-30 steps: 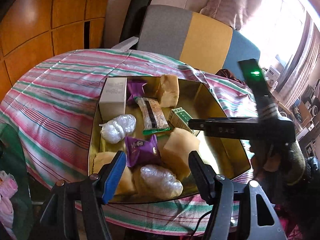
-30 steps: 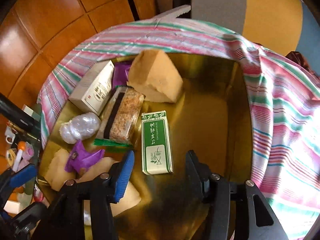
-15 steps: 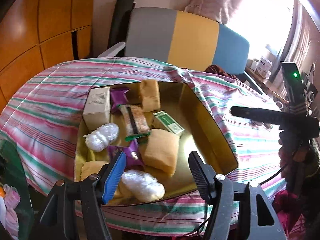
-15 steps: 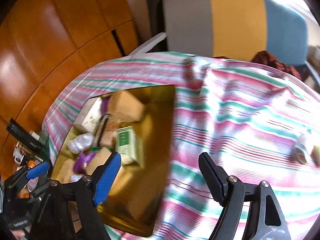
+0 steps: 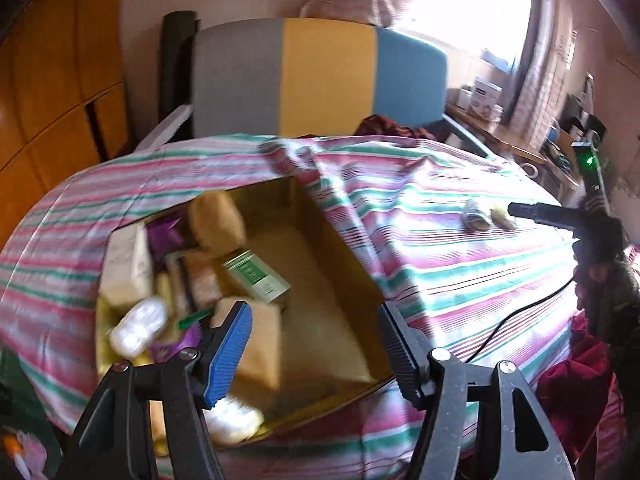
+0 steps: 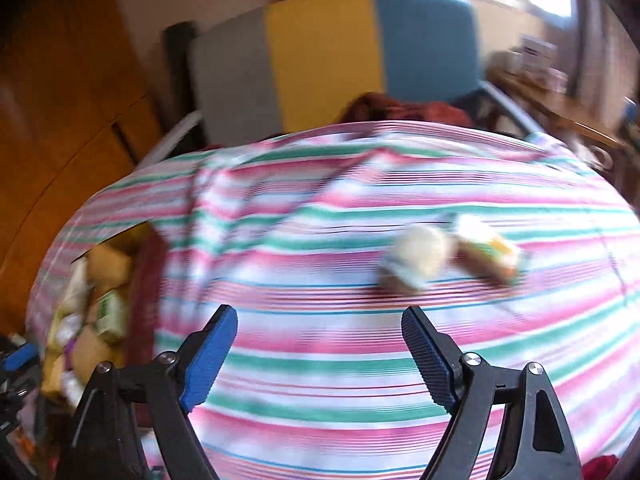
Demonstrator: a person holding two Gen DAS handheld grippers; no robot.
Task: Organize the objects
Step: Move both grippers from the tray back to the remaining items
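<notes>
A gold tray [image 5: 320,240] lies on the striped tablecloth and holds several snacks: a white box [image 5: 128,264], a green box [image 5: 256,276], bread pieces [image 5: 218,216] and wrapped white packets [image 5: 138,324]. My left gripper [image 5: 314,344] is open and empty above the tray's near edge. My right gripper [image 6: 318,352] is open and empty over bare cloth. Two small wrapped items [image 6: 416,260] [image 6: 488,248] lie on the cloth beyond it; they also show in the left wrist view [image 5: 484,216]. The tray [image 6: 140,236] sits at the right wrist view's far left.
A grey, yellow and blue chair back [image 5: 320,76] stands behind the round table. Wooden cabinets [image 5: 48,100] are to the left. A cluttered shelf [image 5: 520,132] and window are at the right. A black cable [image 5: 516,316] trails over the cloth.
Both grippers have swung right. The right gripper left the tray and now faces the two wrapped items on the cloth. The left gripper pulled back and turned right. Both stay open.
</notes>
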